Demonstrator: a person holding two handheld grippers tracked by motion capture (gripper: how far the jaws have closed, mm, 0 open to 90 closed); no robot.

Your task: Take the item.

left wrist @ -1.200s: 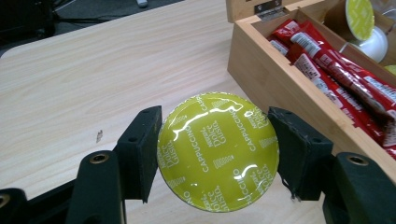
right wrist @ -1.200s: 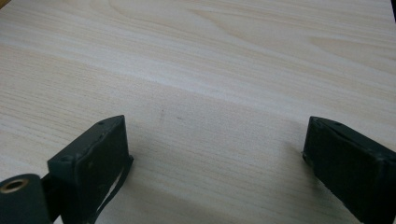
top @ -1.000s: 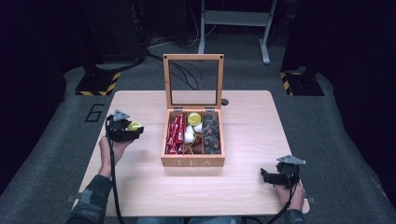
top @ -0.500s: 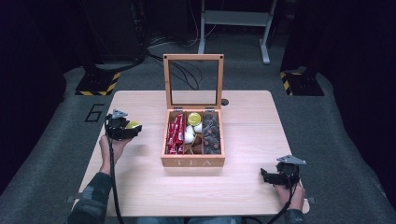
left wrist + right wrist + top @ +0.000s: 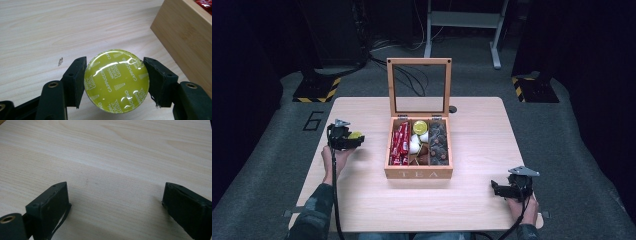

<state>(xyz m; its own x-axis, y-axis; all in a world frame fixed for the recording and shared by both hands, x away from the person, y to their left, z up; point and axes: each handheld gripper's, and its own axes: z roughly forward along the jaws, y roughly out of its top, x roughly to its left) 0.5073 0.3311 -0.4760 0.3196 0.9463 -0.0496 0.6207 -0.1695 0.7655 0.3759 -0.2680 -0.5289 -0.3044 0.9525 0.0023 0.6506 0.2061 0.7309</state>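
- Yellow-green capsule sits clamped between the left gripper's jaws at mid-left of the high view, above bare table, apart from the tea box.
- More capsules remain in the box's middle compartment, so emptying looks barely begun.
- Right gripper, lower right, holds its jaws spread on nothing.

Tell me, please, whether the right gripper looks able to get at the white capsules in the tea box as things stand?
Probably yes: the right gripper is open and holds nothing, the tea box has its lid up, and bare table lies between them; the white capsules sit uncovered.
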